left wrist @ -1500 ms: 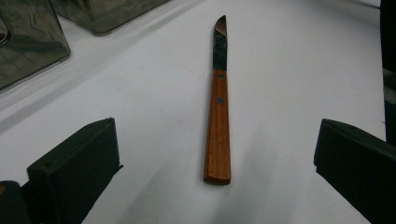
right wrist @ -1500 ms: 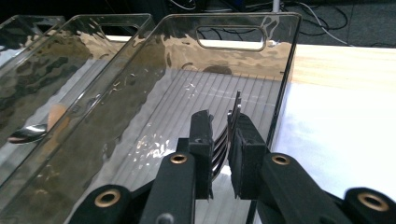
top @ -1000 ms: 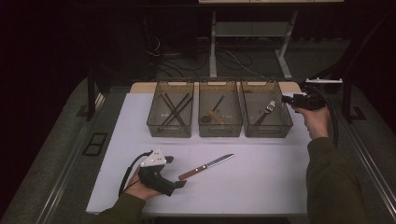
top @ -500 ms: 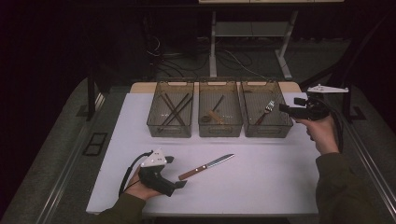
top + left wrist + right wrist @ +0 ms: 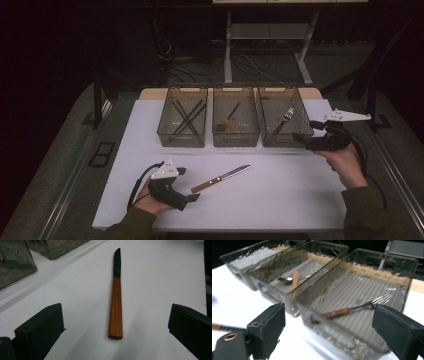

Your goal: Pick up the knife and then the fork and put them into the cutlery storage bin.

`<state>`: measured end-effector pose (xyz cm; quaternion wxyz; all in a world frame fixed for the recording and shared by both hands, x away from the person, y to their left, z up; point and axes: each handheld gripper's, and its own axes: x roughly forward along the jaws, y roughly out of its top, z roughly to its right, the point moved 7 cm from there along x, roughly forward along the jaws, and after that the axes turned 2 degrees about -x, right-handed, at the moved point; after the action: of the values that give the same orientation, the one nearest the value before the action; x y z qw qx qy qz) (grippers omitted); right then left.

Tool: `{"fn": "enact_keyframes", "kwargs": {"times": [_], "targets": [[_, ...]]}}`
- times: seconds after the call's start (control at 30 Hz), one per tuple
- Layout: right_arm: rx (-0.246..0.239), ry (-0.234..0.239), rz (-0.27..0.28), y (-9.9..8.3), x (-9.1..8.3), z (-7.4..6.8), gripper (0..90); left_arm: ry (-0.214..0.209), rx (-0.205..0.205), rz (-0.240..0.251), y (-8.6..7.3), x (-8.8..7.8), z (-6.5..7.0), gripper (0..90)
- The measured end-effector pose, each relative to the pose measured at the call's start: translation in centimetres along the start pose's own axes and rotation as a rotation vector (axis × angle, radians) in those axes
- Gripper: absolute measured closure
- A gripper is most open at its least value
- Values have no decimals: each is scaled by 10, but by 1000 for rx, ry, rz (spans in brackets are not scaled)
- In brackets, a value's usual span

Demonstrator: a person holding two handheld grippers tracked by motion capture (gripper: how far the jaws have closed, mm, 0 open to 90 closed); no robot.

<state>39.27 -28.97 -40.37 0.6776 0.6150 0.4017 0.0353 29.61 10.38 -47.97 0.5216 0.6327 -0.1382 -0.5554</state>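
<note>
Knife (image 5: 116, 302) flat on table (image 5: 300, 200), handle toward left tongs (image 5: 116, 340), wide open, empty, straddling it without contact. Right tongs (image 5: 300, 137) just opened, empty, beside fork (image 5: 352, 310) bin (image 5: 265, 135). Risk: thin handle skids if the pads close off-centre.

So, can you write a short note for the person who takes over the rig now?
Left gripper: open, knife lies on the table between its jaws, not gripped.
Right gripper: open, empty, beside the right bin; its jaws have just been opening.
Done: fork in right bin, spoon in middle bin, chopsticks in left bin.
Left: probably grip the knife and bin it.
</note>
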Motion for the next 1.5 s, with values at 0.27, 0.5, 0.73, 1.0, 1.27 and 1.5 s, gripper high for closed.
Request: {"fn": "enact_keyframes", "kwargs": {"times": [0.27, 0.5, 0.73, 1.0, 1.27, 1.5], "targets": [[-17, 16, -42, -29, -2, -28, 116, 5, 0, 1, 0, 0, 0, 0], [-32, 29, -37, -53, -2, -50, 116, 5, 3, -1, 0, 0, 0, 0], [-17, 46, -20, -72, -6, -64, 116, 12, 11, 1, 1, -1, 0, 0], [-8, 60, -59, -94, -7, -80, 116, 26, 27, -6, 6, -2, -1, 64], [-10, 60, -45, -93, -7, -81, 116, 23, 40, -16, 22, 6, -3, 283], [-32, 63, -56, -94, -4, -83, 116, -18, 65, -63, 29, 27, 3, 442]]}}
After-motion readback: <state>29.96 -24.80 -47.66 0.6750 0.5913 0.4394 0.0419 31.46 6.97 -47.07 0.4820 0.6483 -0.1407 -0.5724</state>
